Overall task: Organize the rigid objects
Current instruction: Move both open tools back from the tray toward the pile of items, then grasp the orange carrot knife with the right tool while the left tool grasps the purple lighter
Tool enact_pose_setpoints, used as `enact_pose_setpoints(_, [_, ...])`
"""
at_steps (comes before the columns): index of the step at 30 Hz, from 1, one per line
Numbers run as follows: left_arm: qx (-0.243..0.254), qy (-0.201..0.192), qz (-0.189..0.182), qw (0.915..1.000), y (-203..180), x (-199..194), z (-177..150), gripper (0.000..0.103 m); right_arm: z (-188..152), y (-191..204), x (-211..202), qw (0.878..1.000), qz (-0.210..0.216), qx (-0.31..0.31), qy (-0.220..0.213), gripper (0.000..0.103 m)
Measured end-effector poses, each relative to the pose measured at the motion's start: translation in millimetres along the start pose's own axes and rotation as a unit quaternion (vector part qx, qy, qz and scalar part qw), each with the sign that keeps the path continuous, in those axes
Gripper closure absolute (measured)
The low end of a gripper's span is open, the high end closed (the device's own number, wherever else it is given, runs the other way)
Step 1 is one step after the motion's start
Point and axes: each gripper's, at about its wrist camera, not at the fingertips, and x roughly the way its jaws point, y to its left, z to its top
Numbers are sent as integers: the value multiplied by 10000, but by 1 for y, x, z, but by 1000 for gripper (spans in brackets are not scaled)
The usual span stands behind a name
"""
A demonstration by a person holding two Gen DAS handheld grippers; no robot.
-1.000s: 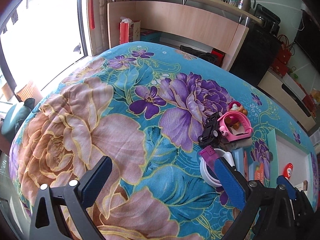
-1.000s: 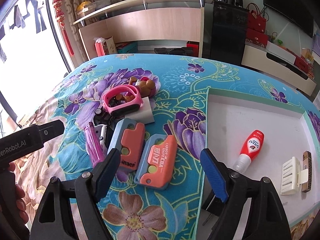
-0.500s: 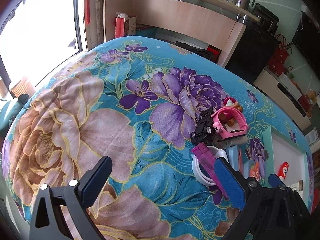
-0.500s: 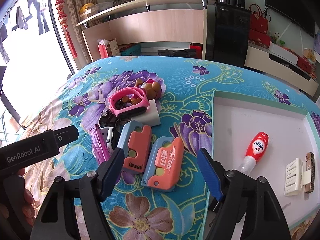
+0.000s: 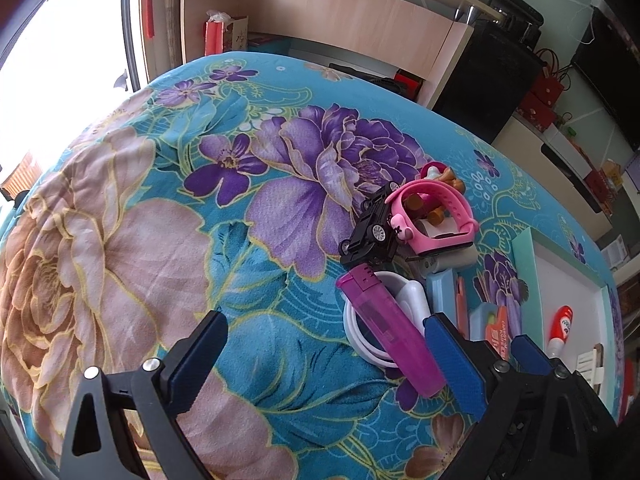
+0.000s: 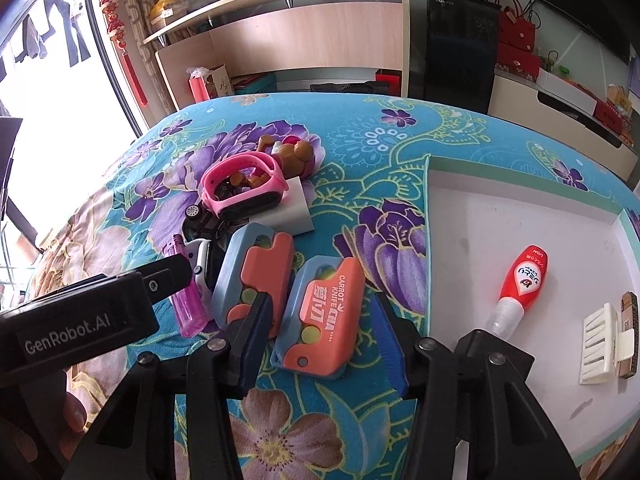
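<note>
Left tongs [image 5: 324, 364]: I hold them spread wide over the floral cloth [image 5: 160, 240], nothing between the pads. They have just narrowed a touch.
Purple lighter [image 5: 390, 328]: it lies just inside my left tongs' right-hand pad, partly on a white ring [image 5: 356, 332]. Its long axis runs from the cap, up and left, down towards that pad.
Clutter ahead of the left tongs: a black toy car [image 5: 370, 228] and a pink watch [image 5: 432, 216], both well beyond the fingertips.
Left carrot knife [image 6: 252, 280]: it sits just outside my right tongs' left pad, which overlaps its lower edge in the right wrist view.
Right carrot knife [image 6: 324, 316]: this is the piece I am after, I judge. It lies between the pads of the right tongs [image 6: 318, 344], its long axis running away from me and tilted slightly right, so the pads take it across its width.
Right tongs: the jaws have just been closing on that knife; I see a sliver of cloth on each side, so no pinch yet as far as I can tell.
Nearer hand: the right, plainly.
Tray [image 6: 520, 200]: to the right of the right tongs, holding a red bottle [image 6: 520, 284] and a white clip [image 6: 604, 344]. I take it as the drop place.
</note>
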Motion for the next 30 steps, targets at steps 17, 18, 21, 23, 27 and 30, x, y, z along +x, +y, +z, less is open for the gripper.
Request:
enact_pose_setpoints(17, [37,76,-171,9998,0,-1,-1,31,0,-4,5,9999,2,88,59,55])
enact_pose_setpoints(18, [45,67,-188,9998,-1,-1,-1,32,0,-4,4,9999,2,90,58,55])
enact_pose_setpoints(21, [36,71,-234,9997,-1,0,0,39,-1,-4,5,10000,-2,85,52,56])
enact_pose_setpoints(23, [27,83,-248,9997,-1,1,0,44,0,-4,5,9999,-6,87,52,56])
enact_pose_setpoints(27, [-17,158,-358,9992,-2,8,1,55,0,-3,6,10000,-41,71,42,56])
enact_pose_setpoints(30, [-12,142,-349,9993,-2,9,1,65,0,-1,8,10000,-74,18,49,56])
